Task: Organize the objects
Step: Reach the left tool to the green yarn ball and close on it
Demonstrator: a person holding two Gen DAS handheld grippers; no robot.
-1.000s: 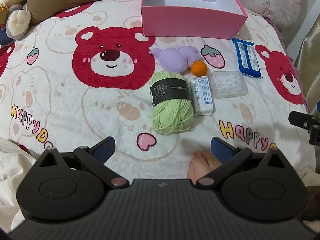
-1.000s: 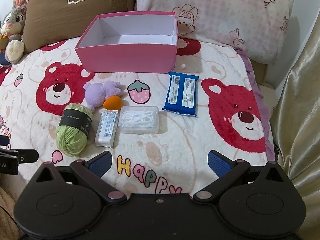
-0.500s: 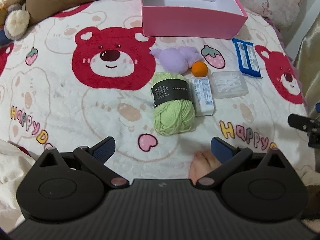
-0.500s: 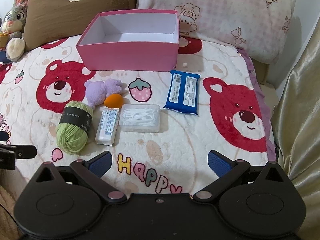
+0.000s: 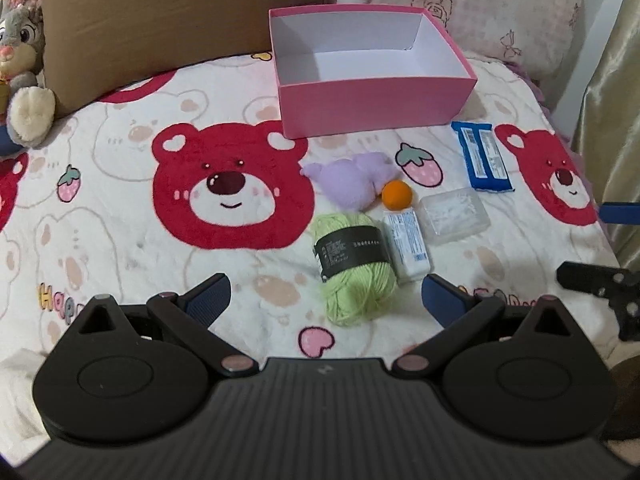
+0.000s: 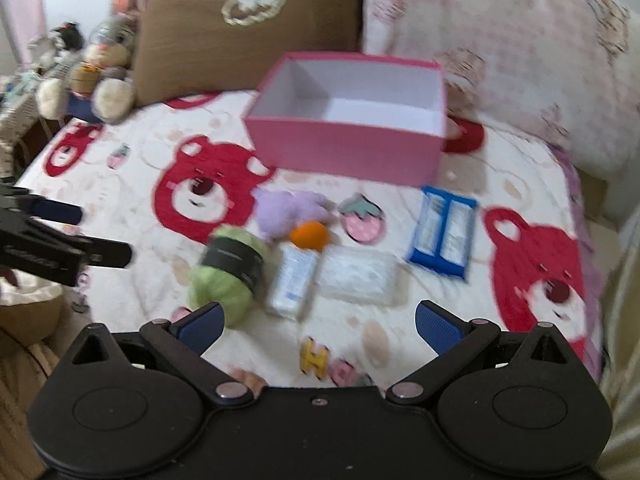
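An empty pink box [image 5: 376, 104] [image 6: 348, 148] stands at the back of the bed. In front of it lie a purple plush [image 5: 348, 180] [image 6: 288, 208], an orange ball [image 5: 397, 195] [image 6: 309, 235], a green yarn skein [image 5: 354, 268] [image 6: 228, 272], a white tissue pack [image 5: 408, 246] [image 6: 294, 280], a clear plastic case [image 5: 456, 216] [image 6: 358, 278] and a blue packet [image 5: 482, 156] [image 6: 442, 234]. My left gripper [image 5: 326, 300] is open, just short of the yarn. My right gripper [image 6: 320, 322] is open, near the tissue pack and the case. The right wrist view is blurred.
A bear-print blanket [image 5: 120, 216] covers the bed. A brown pillow [image 5: 180, 12] and a pink patterned pillow [image 5: 500, 12] lean behind the box. Plush toys [image 5: 22, 60] [image 6: 96, 68] sit at the back left. A gold curtain [image 5: 612, 120] hangs on the right.
Both grippers have moved forward toward the objects and tilted up, so the pillows now show. The right one also swung left. The objects lie where they were.
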